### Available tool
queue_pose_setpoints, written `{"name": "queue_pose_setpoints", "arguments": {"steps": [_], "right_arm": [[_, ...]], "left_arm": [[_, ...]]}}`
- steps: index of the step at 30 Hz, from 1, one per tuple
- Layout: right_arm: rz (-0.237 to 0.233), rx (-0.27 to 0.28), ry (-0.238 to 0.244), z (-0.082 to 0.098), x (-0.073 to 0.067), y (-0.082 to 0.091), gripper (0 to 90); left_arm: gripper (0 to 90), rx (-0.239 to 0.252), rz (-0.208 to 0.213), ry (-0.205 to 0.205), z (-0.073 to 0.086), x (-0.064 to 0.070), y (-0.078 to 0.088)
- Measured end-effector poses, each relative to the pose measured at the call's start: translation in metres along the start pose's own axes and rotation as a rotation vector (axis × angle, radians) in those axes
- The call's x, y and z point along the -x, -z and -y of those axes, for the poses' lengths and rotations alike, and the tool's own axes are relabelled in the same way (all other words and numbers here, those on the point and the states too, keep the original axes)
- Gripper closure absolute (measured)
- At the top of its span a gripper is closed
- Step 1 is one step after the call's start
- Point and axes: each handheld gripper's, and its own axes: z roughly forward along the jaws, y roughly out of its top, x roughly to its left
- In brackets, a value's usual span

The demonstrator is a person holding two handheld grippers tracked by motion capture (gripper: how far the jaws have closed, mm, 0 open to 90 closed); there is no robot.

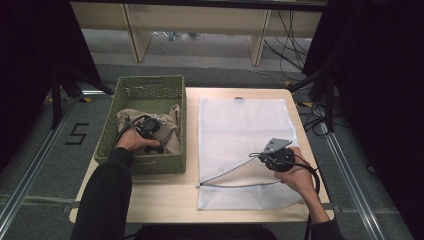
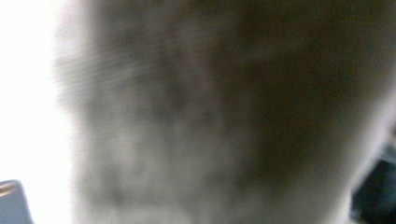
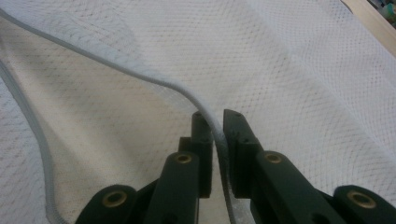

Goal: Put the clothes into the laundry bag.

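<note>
Down in the green basket (image 1: pixel 150 92), far left: beige garment (image 1: pixel 172 131), left gripper (image 1: pixel 148 128) lowered onto it.
Its jaws cannot be made out; cloth blurs the left gripper view. Best to close on a thick fold before lifting. Right gripper (image 3: pixel 215 140) pinches the zipper edge (image 3: pixel 140 74) of the white mesh bag (image 1: pixel 240 130), near right; hold the mouth raised and steady.

White mesh laundry bag (image 1: pixel 240 135), woven green basket (image 1: pixel 150 92), beige cloth (image 1: pixel 170 125), matt wooden table (image 1: pixel 165 192).
</note>
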Motion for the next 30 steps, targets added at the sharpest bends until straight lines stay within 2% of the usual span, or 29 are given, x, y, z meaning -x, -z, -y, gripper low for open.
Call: {"name": "queue_pose_setpoints", "arguments": {"steps": [1, 2, 3, 5, 7, 8, 9, 10, 11, 13, 14, 15, 16, 18, 20, 23, 25, 26, 27, 28, 29, 30], "right_arm": [[0.000, 0.000, -0.001, 0.000, 0.000, 0.000, 83.9], [-0.001, -0.002, -0.002, 0.000, 0.000, 0.000, 83.9], [-0.004, -0.009, -0.024, 0.001, -0.001, 0.000, 84.0], [-0.002, -0.007, -0.023, 0.000, -0.001, 0.000, 83.9], [0.001, -0.002, -0.007, 0.000, 0.000, 0.000, 84.0], [-0.004, -0.010, -0.023, 0.000, -0.001, 0.001, 84.1], [-0.004, -0.010, -0.023, 0.000, -0.001, 0.001, 84.1], [-0.001, -0.008, -0.024, 0.000, -0.001, 0.000, 84.1], [0.008, -0.001, -0.004, 0.000, 0.000, 0.000, 84.1], [0.001, -0.001, -0.001, 0.000, 0.001, -0.001, 84.2], [0.005, -0.008, -0.026, 0.000, 0.000, 0.000, 84.2], [0.006, -0.007, -0.027, 0.001, 0.000, 0.000, 84.1], [0.004, -0.008, -0.035, 0.001, -0.001, 0.000, 84.1], [-0.002, -0.011, -0.040, 0.001, 0.000, -0.001, 84.1], [0.000, -0.006, -0.030, 0.001, 0.000, -0.001, 84.1], [-0.003, -0.007, -0.018, 0.001, 0.000, -0.001, 84.0], [-0.001, -0.009, -0.018, 0.001, -0.001, -0.001, 83.9], [0.001, -0.007, -0.018, 0.001, -0.001, -0.001, 83.8], [-0.002, -0.009, -0.019, 0.001, -0.001, 0.000, 83.8], [0.000, -0.001, 0.004, 0.000, 0.001, 0.000, 83.8], [-0.003, -0.007, -0.022, 0.001, 0.000, 0.000, 83.8], [-0.003, -0.006, -0.024, 0.001, -0.001, 0.000, 83.9]], "left_arm": [[13.9, 0.007, -0.004, 0.005, 0.001, -0.002, 0.002], [20.9, 0.035, 0.000, 0.042, 0.003, -0.003, 0.003], [29.7, 0.044, 0.001, 0.056, 0.004, -0.005, 0.005], [50.2, 0.046, -0.015, 0.063, 0.005, -0.009, 0.009], [56.1, 0.054, -0.031, 0.085, 0.005, -0.008, 0.009], [61.7, 0.062, -0.038, 0.094, 0.005, -0.008, 0.010], [61.7, 0.069, -0.041, 0.106, 0.005, -0.009, 0.011], [63.2, 0.084, -0.053, 0.133, 0.005, -0.009, 0.011], [65.0, 0.086, -0.072, 0.134, 0.004, -0.010, 0.013], [64.9, 0.111, -0.121, 0.179, 0.001, -0.010, 0.014], [62.7, 0.116, -0.117, 0.180, -0.001, -0.009, 0.013], [59.3, 0.096, -0.104, 0.155, -0.002, -0.008, 0.013], [53.8, 0.071, -0.081, 0.139, -0.003, -0.007, 0.013], [36.9, 0.052, -0.042, 0.131, -0.002, -0.006, 0.011], [21.9, 0.029, -0.050, 0.119, 0.001, -0.004, 0.011], [19.2, 0.015, -0.052, 0.080, 0.006, -0.004, 0.005], [14.7, 0.023, -0.043, 0.107, 0.008, -0.005, -0.001], [13.9, 0.019, -0.037, 0.106, 0.007, -0.007, -0.002], [14.8, 0.019, -0.037, 0.113, 0.007, -0.007, -0.002], [17.1, 0.015, -0.040, 0.107, 0.006, -0.007, -0.001], [22.8, 0.013, -0.040, 0.122, 0.006, -0.008, 0.000], [30.2, 0.023, -0.043, 0.137, 0.006, -0.008, 0.001]]}}
